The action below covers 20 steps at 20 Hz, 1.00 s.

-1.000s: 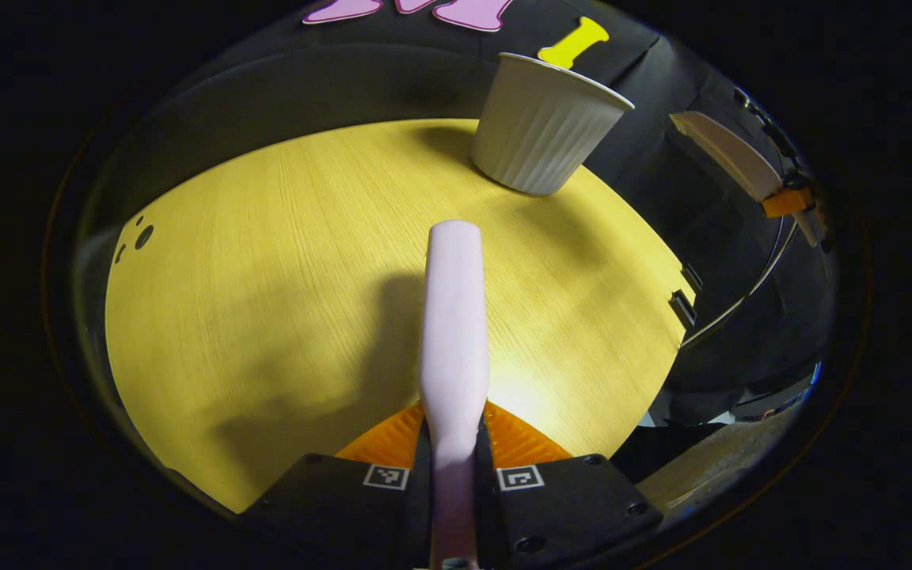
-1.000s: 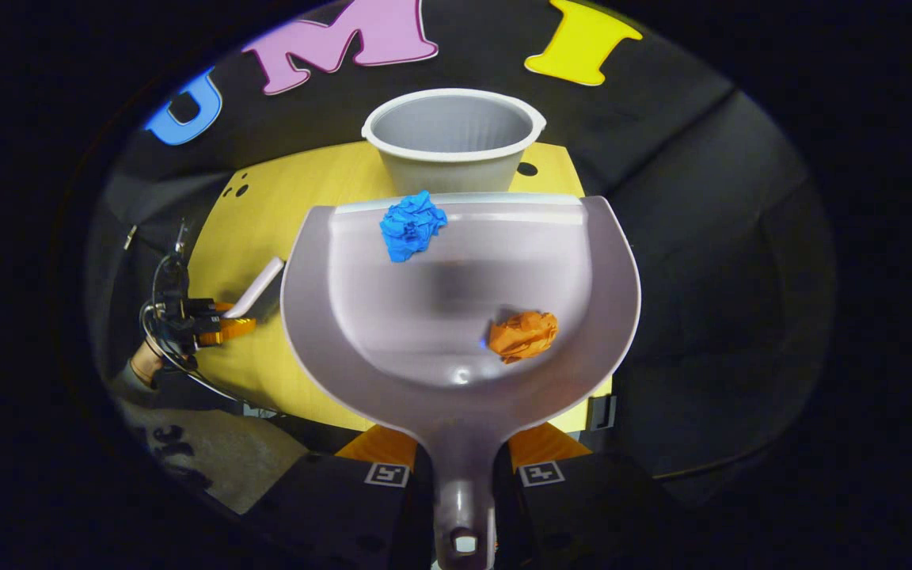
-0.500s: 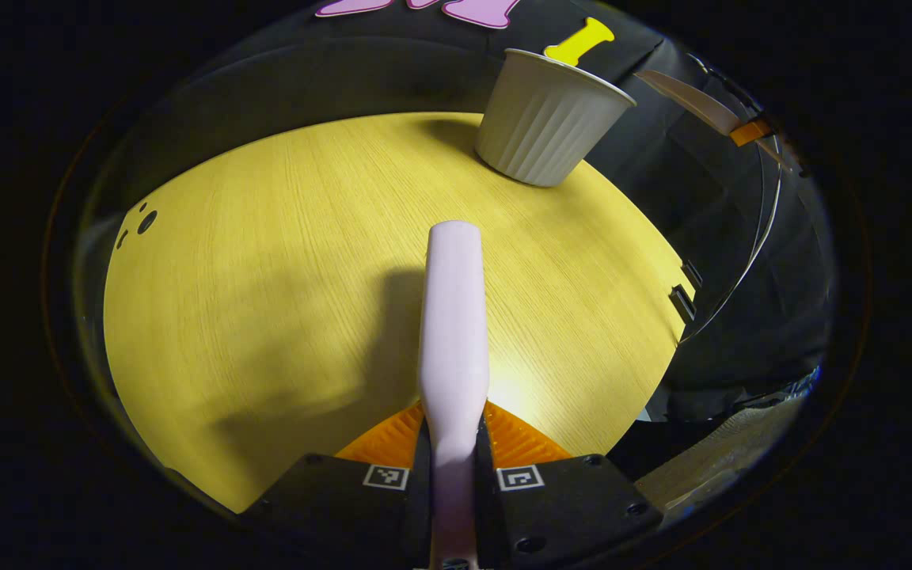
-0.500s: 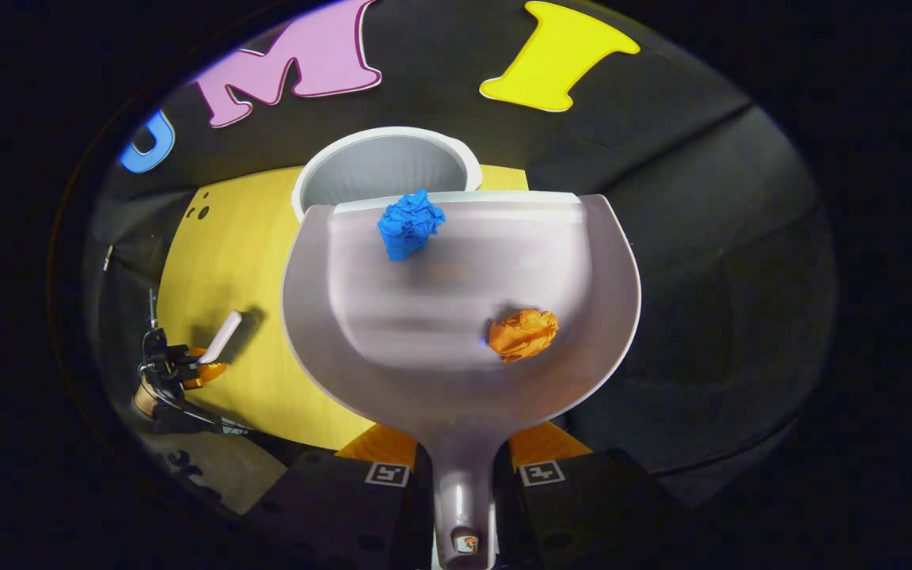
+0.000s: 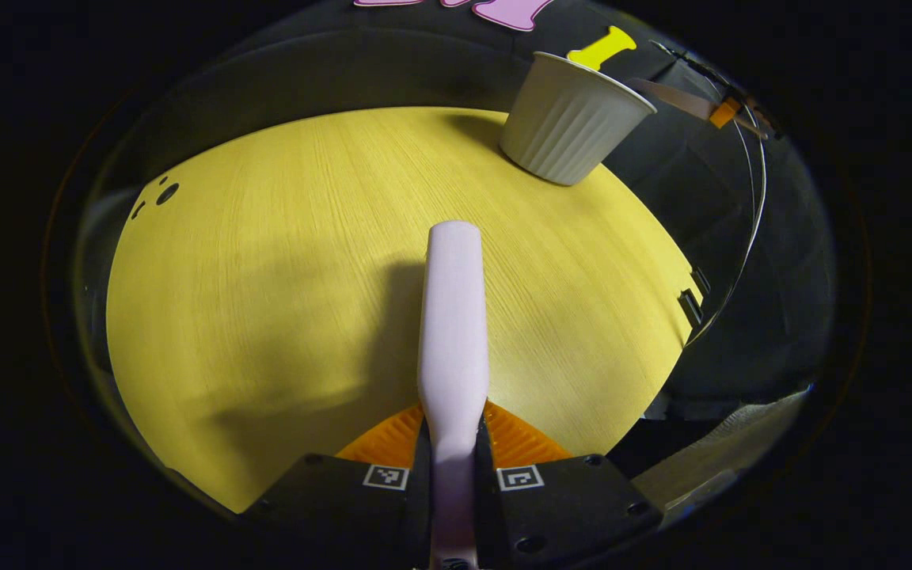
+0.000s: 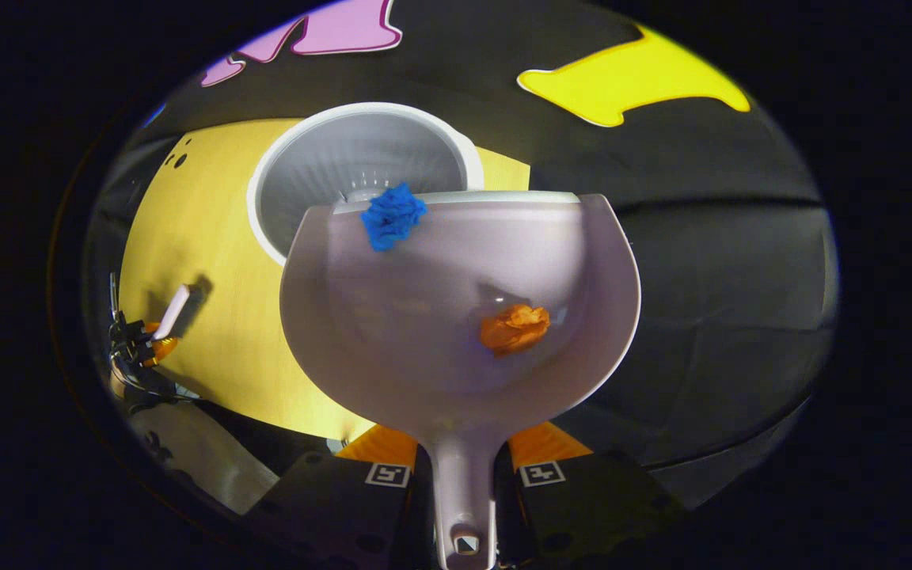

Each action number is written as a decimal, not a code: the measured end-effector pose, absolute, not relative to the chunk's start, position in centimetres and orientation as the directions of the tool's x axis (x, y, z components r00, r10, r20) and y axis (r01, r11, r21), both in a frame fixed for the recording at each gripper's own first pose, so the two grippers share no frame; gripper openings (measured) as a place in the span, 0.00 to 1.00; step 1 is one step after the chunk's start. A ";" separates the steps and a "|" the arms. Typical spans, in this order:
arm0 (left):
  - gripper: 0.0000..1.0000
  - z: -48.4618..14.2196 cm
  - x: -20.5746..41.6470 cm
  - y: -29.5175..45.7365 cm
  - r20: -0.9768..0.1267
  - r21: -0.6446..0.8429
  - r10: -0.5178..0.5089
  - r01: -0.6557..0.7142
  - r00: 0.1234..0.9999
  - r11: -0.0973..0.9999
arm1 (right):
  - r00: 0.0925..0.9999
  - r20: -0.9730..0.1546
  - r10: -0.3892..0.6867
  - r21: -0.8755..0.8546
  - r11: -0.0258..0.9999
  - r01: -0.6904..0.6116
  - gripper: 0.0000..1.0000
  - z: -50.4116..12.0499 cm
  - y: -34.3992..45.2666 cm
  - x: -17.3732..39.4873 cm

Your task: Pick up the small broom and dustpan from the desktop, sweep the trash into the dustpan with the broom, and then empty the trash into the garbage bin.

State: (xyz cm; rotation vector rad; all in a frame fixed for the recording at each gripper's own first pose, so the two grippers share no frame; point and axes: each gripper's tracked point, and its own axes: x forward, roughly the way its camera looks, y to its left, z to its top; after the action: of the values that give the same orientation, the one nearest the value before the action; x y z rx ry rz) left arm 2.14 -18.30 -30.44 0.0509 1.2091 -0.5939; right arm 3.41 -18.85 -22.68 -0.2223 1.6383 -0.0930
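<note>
Dustpan [image 6: 456, 317], clenched in your right fingers [image 6: 539, 443], tips over the far bin [image 6: 361, 170]: tilt steeper, centring both paper wads.

two paper balls [image 6: 393, 218] in dustpan [image 6: 456, 317], dustpan lip above garbage bin [image 6: 361, 170]

we see the tabletop [image 5: 266, 277] brightly lit from above, its wood grain sharp in the left gripper view, while the cloth walls around it stay dim. the broom handle [image 5: 453, 317] throws a broad soft shadow to its left across the tabletop, and a small bright glare patch sits near the tabletop's near edge beside the handle. fisheye distortion bows the tabletop's edges into curves. in the right gripper view the dustpan [image 6: 460, 317] looks slightly soft, the blue paper ball [image 6: 391, 215] and orange paper ball [image 6: 514, 328] a little smeared, and the bin [image 6: 361, 158] rim is bright.
</note>
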 end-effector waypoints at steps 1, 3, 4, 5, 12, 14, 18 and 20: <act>0.26 -30.4 2.1 -18.3 -0.888 -0.273 -0.403 0.451 0.221 0.850 | -0.089 -0.974 -0.211 -0.201 0.974 -0.106 0.35 -22.5 -19.2 3.7; 0.26 -30.4 2.2 -18.3 -0.888 -0.278 -0.402 0.439 0.221 0.855 | -0.126 -0.964 -0.233 -0.216 0.967 -0.137 0.35 -22.3 -19.7 4.2; 0.26 -30.4 2.0 -18.3 -0.889 -0.279 -0.402 0.434 0.222 0.857 | -0.139 -0.959 -0.246 -0.225 0.962 -0.153 0.35 -22.1 -19.9 4.2; 0.26 -30.4 2.1 -18.3 -0.889 -0.281 -0.402 0.430 0.221 0.858 | -0.150 -0.954 -0.260 -0.236 0.958 -0.164 0.35 -22.0 -20.0 4.4; 0.26 -30.2 2.0 -18.2 -0.890 -0.274 -0.394 0.422 0.228 0.864 | -0.172 -0.945 -0.278 -0.244 0.949 -0.198 0.35 -21.5 -20.1 4.8; 0.26 -30.3 2.1 -18.2 -0.891 -0.275 -0.394 0.423 0.227 0.864 | -0.151 -0.946 -0.287 -0.253 0.944 -0.209 0.35 -21.4 -20.4 4.9; 0.26 -30.5 2.5 -18.3 -0.891 -0.265 -0.386 0.415 0.240 0.870 | 0.022 -0.983 -0.185 -0.186 0.977 -0.106 0.35 -22.0 -18.9 6.1; 0.26 -30.6 2.6 -18.2 -0.894 -0.252 -0.372 0.406 0.249 0.878 | 0.130 -0.983 -0.131 -0.142 0.987 -0.077 0.35 -21.9 -18.3 6.1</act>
State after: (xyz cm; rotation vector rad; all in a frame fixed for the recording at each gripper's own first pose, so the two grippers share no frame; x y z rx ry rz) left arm 2.58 -18.15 -30.59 0.0324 1.2076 -0.5299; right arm 6.08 -18.34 -21.95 -0.1731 1.4421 -0.0397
